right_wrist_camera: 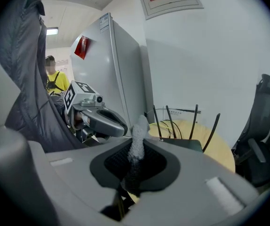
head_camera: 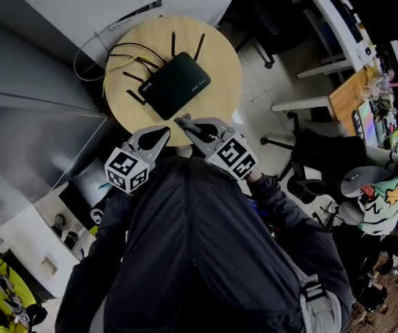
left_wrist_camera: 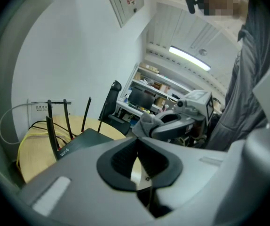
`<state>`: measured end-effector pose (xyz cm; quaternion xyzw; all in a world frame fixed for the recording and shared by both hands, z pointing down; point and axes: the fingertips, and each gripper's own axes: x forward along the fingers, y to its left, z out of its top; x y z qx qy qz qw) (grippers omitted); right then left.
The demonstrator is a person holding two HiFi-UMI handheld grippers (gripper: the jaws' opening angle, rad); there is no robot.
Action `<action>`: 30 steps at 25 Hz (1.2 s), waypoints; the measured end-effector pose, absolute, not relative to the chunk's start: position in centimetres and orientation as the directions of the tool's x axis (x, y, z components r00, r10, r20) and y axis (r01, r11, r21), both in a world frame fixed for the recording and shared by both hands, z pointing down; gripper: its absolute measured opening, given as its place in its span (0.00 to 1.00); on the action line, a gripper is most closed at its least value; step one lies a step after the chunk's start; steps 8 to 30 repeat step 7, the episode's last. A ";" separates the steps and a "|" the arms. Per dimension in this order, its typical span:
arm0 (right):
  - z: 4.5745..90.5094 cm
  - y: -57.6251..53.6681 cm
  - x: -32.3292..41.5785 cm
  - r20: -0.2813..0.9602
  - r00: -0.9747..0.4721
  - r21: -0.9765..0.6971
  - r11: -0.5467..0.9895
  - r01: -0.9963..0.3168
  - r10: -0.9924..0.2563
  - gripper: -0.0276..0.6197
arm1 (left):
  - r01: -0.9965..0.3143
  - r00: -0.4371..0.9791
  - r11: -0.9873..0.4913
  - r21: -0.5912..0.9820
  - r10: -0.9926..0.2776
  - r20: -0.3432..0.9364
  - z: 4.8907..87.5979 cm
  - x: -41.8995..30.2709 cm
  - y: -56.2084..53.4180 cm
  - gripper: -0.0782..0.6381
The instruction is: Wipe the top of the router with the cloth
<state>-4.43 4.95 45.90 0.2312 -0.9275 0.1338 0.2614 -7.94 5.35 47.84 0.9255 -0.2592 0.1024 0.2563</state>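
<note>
Right hand-held gripper (head_camera: 188,125): closed on the cloth (right_wrist_camera: 137,140). A grey fold stands up out of the pads, and more of it hangs below them. That loose part is what should meet the surface, so you are holding it by one pinch and not bunched.

Left hand-held gripper (head_camera: 159,136): jaws together with nothing between them. It sits just left of the right one, near the body. My reading is that it is parked clear of the wiping path.

Router (head_camera: 175,84): black, lying flat on the round wooden bench (head_camera: 223,54), antennas (head_camera: 173,44) raised along its far and left sides. Cables (head_camera: 119,54) run off its far left. The top face is bare and open from the near side, which suits an approach from where you stand.

Both tools are over the near rim of the bench, short of the router. Cloth and router are apart.

Judgement: wipe not yet begun. You next need to carry the cloth forward and down onto the top, keeping below the antennas.
</note>
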 end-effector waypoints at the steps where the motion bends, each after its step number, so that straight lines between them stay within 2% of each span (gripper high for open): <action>1: 45.8 4.9 -4.4 0.547 -0.755 -0.124 0.857 -0.500 -0.362 0.09 | -0.530 0.846 -0.736 0.422 -0.425 0.321 47.8 -7.9 5.3 0.11; 30: 45.4 4.7 -4.9 0.546 -0.754 -0.112 0.860 -0.498 -0.365 0.09 | -0.524 0.850 -0.739 0.423 -0.422 0.315 47.8 -8.3 5.2 0.11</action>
